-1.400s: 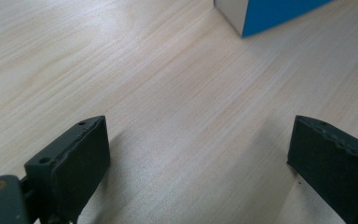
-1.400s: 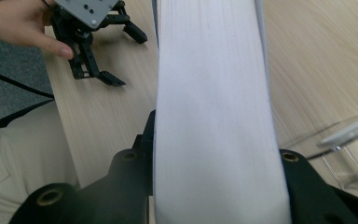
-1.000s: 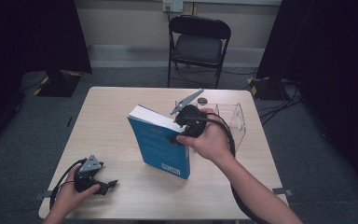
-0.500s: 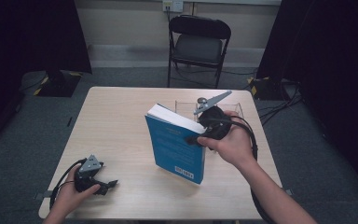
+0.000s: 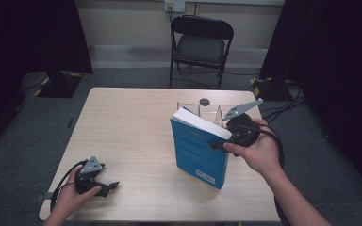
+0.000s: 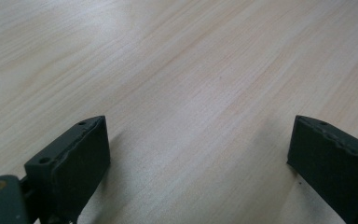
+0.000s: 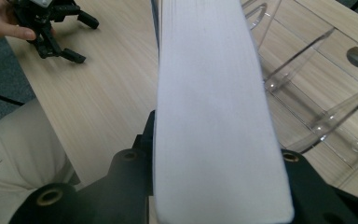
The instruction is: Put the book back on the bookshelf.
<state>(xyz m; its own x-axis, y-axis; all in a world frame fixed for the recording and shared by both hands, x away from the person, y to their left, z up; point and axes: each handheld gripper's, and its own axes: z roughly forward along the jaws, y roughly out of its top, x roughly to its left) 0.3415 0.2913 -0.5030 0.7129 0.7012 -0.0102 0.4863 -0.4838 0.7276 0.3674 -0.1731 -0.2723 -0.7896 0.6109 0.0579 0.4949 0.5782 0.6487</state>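
The right gripper is clamped on a book: its two black jaws press against the covers, one on each side, near the top edge. In the right gripper view the white page block rises between the jaws, and the black gripper body flanks it at both lower corners. The book is upright, blue cover facing the person, its lower edge at or just above the table; contact with the table cannot be confirmed. The right hand grips the gripper body from the right, and a black cable loops around the wrist.

Just behind the book, at the far right part of the table, stands a clear rack with upright dividers. In the right gripper view its transparent dividers lie to the right of the page block. A small dark disc lies on the table just beyond the rack.

The left gripper rests on the table at the near left corner, well apart from the book, held by the left hand. Its jaws are spread wide, with bare tabletop between them.

A folding chair stands on the floor beyond the table's far edge.
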